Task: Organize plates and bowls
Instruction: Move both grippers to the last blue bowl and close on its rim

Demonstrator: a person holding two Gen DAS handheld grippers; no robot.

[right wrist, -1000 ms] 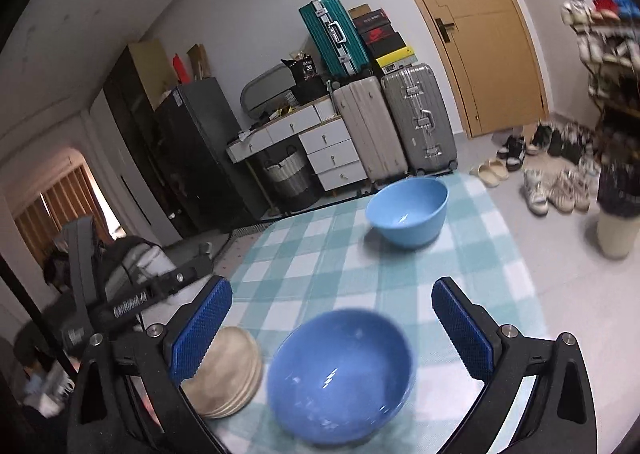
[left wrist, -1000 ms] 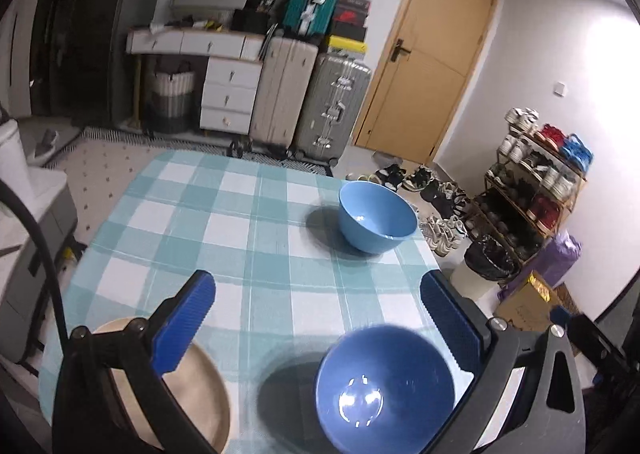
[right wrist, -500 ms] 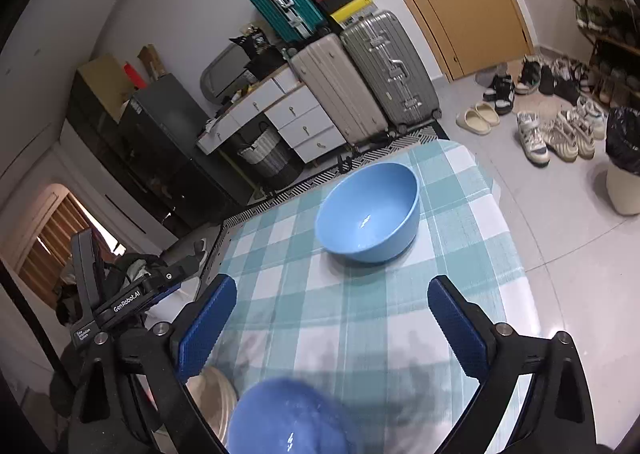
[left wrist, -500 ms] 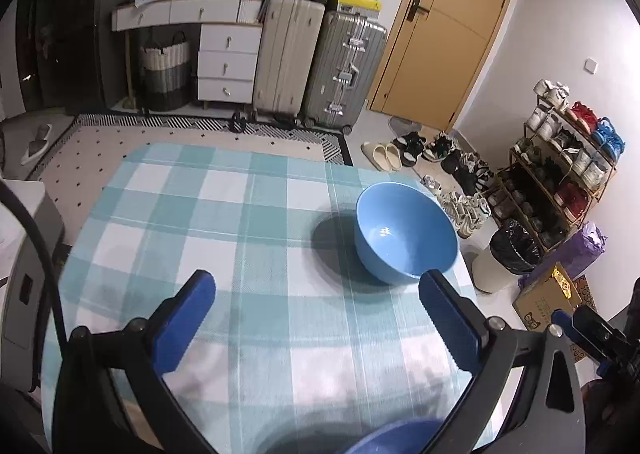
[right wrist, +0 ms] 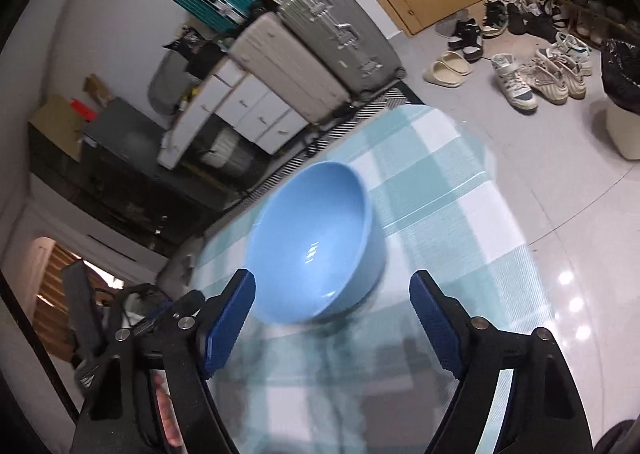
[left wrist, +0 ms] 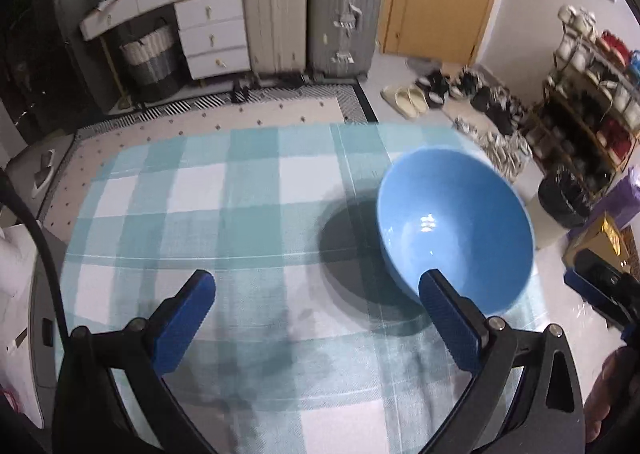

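My left gripper [left wrist: 316, 314] is spread wide and holds nothing, hovering over the checked tablecloth [left wrist: 208, 222]. The blue bowl [left wrist: 454, 226] sits on the cloth at about two o'clock, just past my right-hand finger. My right gripper [right wrist: 332, 314] is also spread wide and empty; the same bowl [right wrist: 316, 246] stands at twelve o'clock just ahead of its fingertips, not touched.
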